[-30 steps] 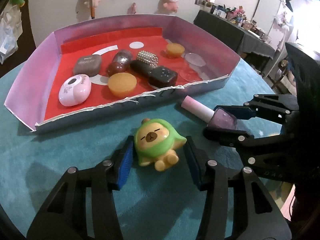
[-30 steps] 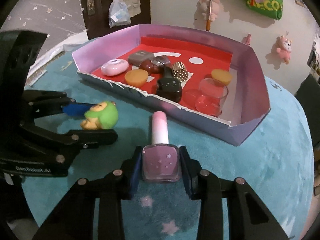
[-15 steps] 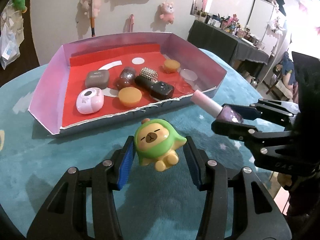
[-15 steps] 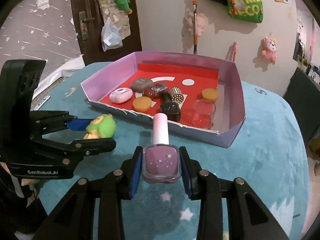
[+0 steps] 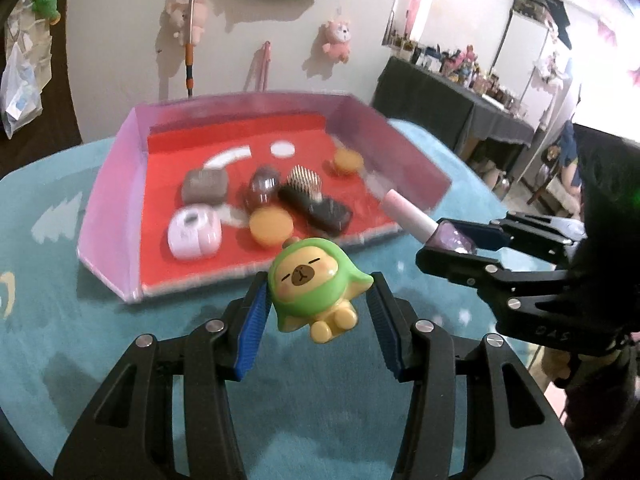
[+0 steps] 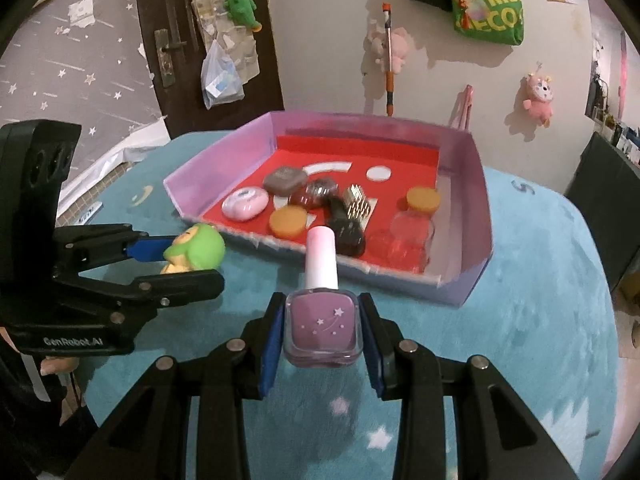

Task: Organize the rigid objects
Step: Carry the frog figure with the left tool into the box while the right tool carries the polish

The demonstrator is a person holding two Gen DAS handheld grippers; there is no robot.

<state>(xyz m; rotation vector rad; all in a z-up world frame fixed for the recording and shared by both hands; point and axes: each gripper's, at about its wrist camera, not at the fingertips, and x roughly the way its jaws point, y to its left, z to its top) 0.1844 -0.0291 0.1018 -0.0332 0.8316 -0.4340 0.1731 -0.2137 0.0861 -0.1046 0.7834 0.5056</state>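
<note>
My left gripper (image 5: 316, 312) is shut on a green-hooded capybara toy (image 5: 312, 280) and holds it above the teal mat, short of the tray's near edge. My right gripper (image 6: 322, 328) is shut on a purple nail-polish bottle (image 6: 323, 320) with a pink cap, also lifted, near the tray's front wall. The pink-walled tray (image 5: 116, 208) with a red floor holds a white-pink case (image 5: 194, 232), a grey case (image 5: 205, 186), two orange discs, a dark brush (image 5: 314, 204) and a clear cup (image 6: 412, 236). The toy also shows in the right wrist view (image 6: 194, 250).
The tray (image 6: 476, 232) stands on a round table with a teal star mat (image 6: 540, 340). Plush toys and a green bag (image 6: 488, 4) hang on the wall behind. A dark cluttered shelf (image 5: 460, 92) stands at the right.
Both grippers have risen off the mat with their objects and moved toward the tray. The toy and the bottle now hang higher above the table.
</note>
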